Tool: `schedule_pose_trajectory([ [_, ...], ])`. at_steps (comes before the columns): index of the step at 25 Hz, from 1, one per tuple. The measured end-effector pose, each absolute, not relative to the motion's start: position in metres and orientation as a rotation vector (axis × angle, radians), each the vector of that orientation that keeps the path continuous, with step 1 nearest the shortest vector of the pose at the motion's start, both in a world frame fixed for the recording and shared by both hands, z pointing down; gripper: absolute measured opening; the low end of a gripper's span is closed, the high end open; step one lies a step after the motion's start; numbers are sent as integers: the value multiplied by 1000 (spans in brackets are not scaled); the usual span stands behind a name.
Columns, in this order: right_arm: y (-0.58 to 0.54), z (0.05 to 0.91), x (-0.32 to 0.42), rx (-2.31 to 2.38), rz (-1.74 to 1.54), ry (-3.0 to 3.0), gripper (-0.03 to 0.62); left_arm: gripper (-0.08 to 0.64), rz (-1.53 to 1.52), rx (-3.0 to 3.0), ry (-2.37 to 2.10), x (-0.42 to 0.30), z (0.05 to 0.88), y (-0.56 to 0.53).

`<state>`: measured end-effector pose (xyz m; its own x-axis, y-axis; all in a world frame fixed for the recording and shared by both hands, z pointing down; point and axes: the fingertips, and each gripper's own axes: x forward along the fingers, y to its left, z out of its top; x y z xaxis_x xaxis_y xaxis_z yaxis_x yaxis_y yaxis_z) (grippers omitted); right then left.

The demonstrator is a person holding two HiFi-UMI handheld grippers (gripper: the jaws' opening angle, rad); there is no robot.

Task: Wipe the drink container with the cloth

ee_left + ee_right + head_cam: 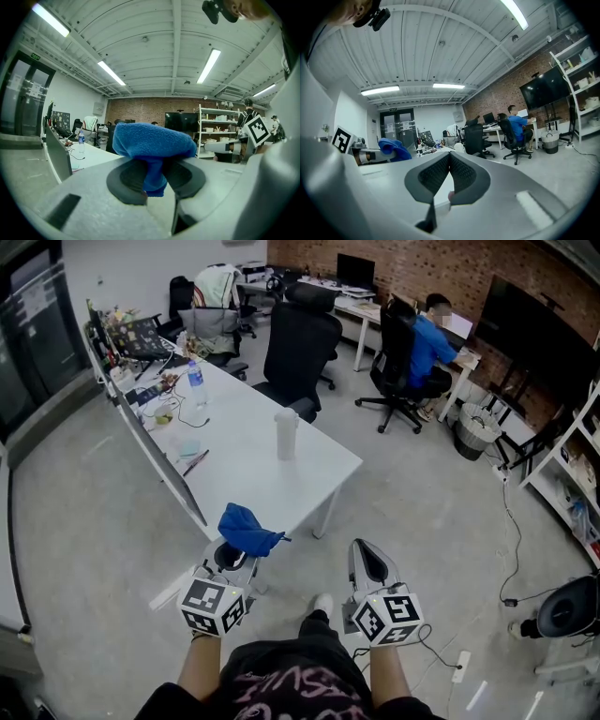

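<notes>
Head view is showing the left tool (228,557) pinching the crumpled blue microfibre cloth (246,529), while the right tool (368,561) is sitting closed and empty. The tall white cylindrical drink container (286,434) is standing upright on the white bench (319,465), well apart from both. Steadying it before wiping seems wise.

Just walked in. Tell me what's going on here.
A person stands near a corner of the white table, a tool in each hand. The left tool is shut on a blue cloth, which bunches above its jaws. The right tool is shut with nothing in it. The white drink container stands upright on the table, untouched, so wiping has not started.
</notes>
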<state>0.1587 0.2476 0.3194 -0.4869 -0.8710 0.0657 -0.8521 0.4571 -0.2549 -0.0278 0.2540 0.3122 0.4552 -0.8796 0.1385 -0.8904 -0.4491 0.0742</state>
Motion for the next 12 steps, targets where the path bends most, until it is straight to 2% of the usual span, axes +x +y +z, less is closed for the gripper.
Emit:
schedule_pose_trajectory([
  [12,202,331,167,-1511,-438,2628,2,95,159,2514,-1587,-23,327,215],
])
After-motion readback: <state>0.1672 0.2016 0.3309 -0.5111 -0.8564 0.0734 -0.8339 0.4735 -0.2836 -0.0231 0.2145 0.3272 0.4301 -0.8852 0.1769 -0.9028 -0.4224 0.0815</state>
